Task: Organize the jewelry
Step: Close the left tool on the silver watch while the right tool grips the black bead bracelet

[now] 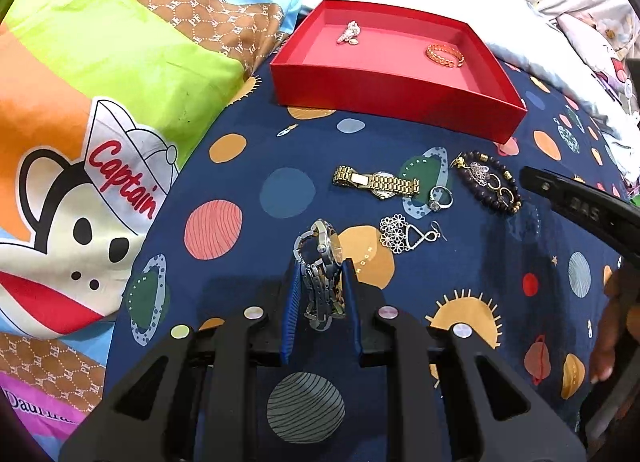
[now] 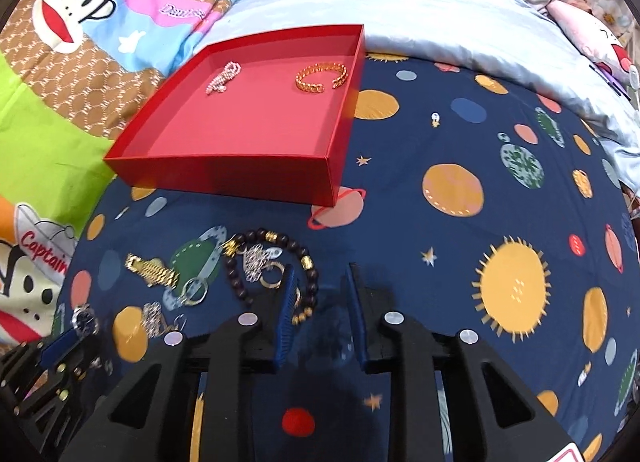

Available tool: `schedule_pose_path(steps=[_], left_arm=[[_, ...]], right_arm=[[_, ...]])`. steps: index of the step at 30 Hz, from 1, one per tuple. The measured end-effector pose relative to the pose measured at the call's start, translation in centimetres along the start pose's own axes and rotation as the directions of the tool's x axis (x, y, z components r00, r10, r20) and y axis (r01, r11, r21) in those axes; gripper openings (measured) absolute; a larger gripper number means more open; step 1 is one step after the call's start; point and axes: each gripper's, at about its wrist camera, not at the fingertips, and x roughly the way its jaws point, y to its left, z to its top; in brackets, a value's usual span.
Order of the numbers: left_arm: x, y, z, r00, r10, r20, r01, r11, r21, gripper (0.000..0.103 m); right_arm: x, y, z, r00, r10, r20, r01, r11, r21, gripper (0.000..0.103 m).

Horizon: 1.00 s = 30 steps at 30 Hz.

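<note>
My left gripper [image 1: 320, 267] is shut on a silver watch [image 1: 320, 258], held just above the navy planet-print sheet; the watch [image 2: 85, 320] also shows at the lower left of the right wrist view. My right gripper [image 2: 320, 274] hovers low over a dark bead bracelet [image 2: 240, 242]. Its jaws stand apart, the left finger lies over the bracelet's right side, and a few beads sit in the gap unpressed. The red box [image 1: 394, 100] behind holds a gold cuff bracelet [image 1: 444, 55] and a small silver chain piece [image 1: 350, 33].
A gold watch [image 1: 376, 180], a ring [image 1: 440, 198] and a flower earring [image 1: 402, 236] lie loose on the sheet, with small rings and a silver charm inside the bead bracelet [image 1: 488, 182]. A cartoon-print pillow [image 1: 100, 142] borders the left; a pale blue pillow [image 2: 440, 14] lies behind.
</note>
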Motion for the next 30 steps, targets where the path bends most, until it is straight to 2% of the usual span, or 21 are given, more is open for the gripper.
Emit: schedule_pose_path(steps=[6,11,12,18,23,30], left_arm=[[0.4,-0.2,0.2,1.000,0.004,-0.012,-0.004,1.000,0.003,0.020],[0.8,-0.4,0.4,1.000,0.007,-0.020,-0.007,1.000,0.009,0.020],[0.8,-0.4,0.4,1.000,0.008,-0.023,-0.007,1.000,0.010,0.020],[0.9,-0.4,0.5,1.000,0.013,-0.029,-0.012,1.000,0.013,0.020],[0.9,-0.5,0.5,0.999,0.017,-0.030,-0.016,1.000,0.017,0.020],[0.2,-0.9,0.5,1.000,0.012,-0.016,-0.011,1.000,0.027,0.020]], right_arm=[[2.0,0.3,0.5,0.999,-0.007,-0.033,0.006,1.000,-0.021,0.017],[2.3,0.8,0.4,0.999,-0.028,-0.021,0.026,0.998,-0.062,0.013],[2.3,0.8,0.4,0.999,-0.026,-0.020,0.025,0.997,-0.067,0.009],[2.1,1.3,0.0,0.999,-0.045,-0.004,0.044,0.994,-0.099,0.007],[0.6,0.7,-0.4,1.000,-0.012,0.004,0.013,0.998,-0.062,0.007],[-3.5,0.6,-0.3,0.997,0.029,0.071,-0.026,0.999,-0.040,0.007]])
